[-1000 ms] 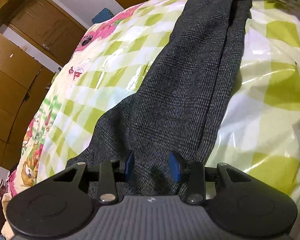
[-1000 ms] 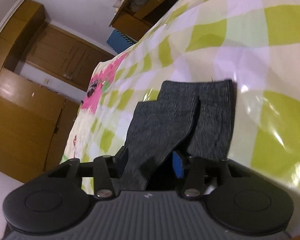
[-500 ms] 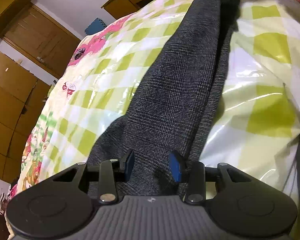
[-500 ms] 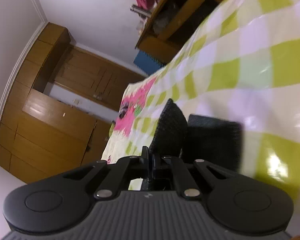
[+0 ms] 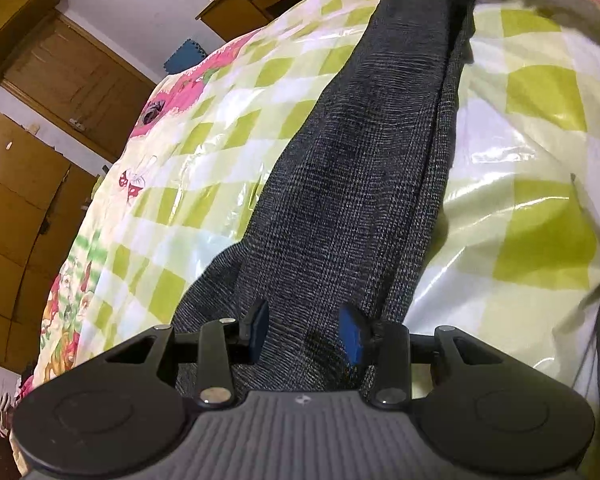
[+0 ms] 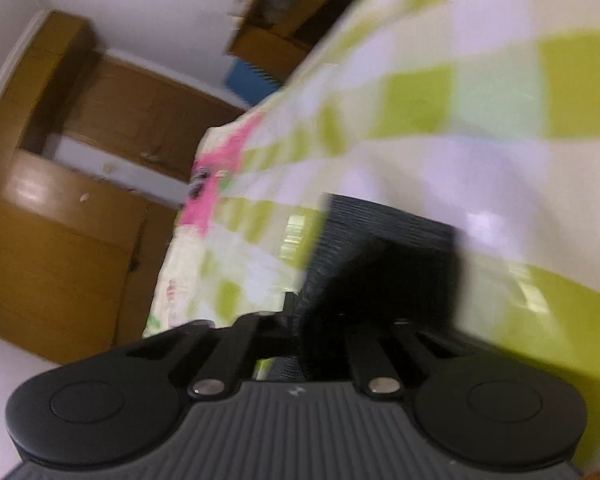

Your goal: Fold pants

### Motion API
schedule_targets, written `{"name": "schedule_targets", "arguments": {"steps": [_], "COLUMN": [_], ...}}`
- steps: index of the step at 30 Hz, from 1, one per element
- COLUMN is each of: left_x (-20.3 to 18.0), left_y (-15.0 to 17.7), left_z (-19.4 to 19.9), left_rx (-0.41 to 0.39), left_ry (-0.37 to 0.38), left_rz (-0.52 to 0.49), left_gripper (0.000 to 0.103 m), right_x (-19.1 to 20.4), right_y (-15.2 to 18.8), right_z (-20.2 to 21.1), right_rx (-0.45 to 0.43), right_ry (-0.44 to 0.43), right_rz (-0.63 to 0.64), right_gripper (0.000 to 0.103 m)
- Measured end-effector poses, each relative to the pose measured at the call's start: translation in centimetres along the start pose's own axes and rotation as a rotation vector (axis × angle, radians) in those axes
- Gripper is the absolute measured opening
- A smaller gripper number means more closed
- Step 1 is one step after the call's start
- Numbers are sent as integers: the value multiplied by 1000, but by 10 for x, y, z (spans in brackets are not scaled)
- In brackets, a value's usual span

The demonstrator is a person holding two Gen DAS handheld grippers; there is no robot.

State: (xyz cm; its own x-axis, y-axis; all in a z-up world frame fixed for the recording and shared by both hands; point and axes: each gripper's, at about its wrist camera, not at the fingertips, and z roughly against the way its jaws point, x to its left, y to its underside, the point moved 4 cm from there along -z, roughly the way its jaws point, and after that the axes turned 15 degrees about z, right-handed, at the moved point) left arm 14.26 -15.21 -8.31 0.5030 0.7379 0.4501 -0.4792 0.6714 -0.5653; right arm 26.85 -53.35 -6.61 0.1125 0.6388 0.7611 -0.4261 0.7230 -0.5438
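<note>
Dark grey checked pants lie lengthwise on a bed with a glossy green-and-white checked cover. My left gripper is open, its blue pads on either side of the waist end of the pants, resting on the cloth. In the right wrist view, my right gripper is shut on the leg end of the pants and holds it raised above the cover; the view is blurred by motion. The far leg end in the left wrist view rises off the bed near the top edge.
Wooden wardrobes stand along the left side of the bed. A wooden desk and a blue foam mat lie beyond the far end. The cover's cartoon border marks the left bed edge.
My right gripper shut on the leg end and lifted it off the bed, pulling the pants straighter. My left gripper has stayed open over the waist end.
</note>
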Motion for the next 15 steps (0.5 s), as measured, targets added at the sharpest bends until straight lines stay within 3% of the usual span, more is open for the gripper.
{"name": "schedule_targets", "arguments": {"steps": [4, 6, 8, 12, 15], "left_x": [3, 4, 0, -13, -11], "left_y": [-4, -6, -3, 3, 2], "left_z": [3, 4, 2, -2, 0], "left_rx": [-9, -13, -4, -11, -13], "left_ry": [-11, -6, 14, -11, -1], "left_rz": [8, 24, 29, -33, -21], "left_gripper": [53, 53, 54, 53, 53], "right_x": [43, 43, 23, -30, -42], "right_y": [-33, -32, -21, 2, 10], "right_z": [18, 28, 24, 9, 16], "right_rx": [-127, -146, -115, -4, 4], "right_ry": [-165, -165, -68, 134, 188], "right_rz": [31, 43, 72, 7, 15], "right_gripper": [5, 5, 5, 5, 7]}}
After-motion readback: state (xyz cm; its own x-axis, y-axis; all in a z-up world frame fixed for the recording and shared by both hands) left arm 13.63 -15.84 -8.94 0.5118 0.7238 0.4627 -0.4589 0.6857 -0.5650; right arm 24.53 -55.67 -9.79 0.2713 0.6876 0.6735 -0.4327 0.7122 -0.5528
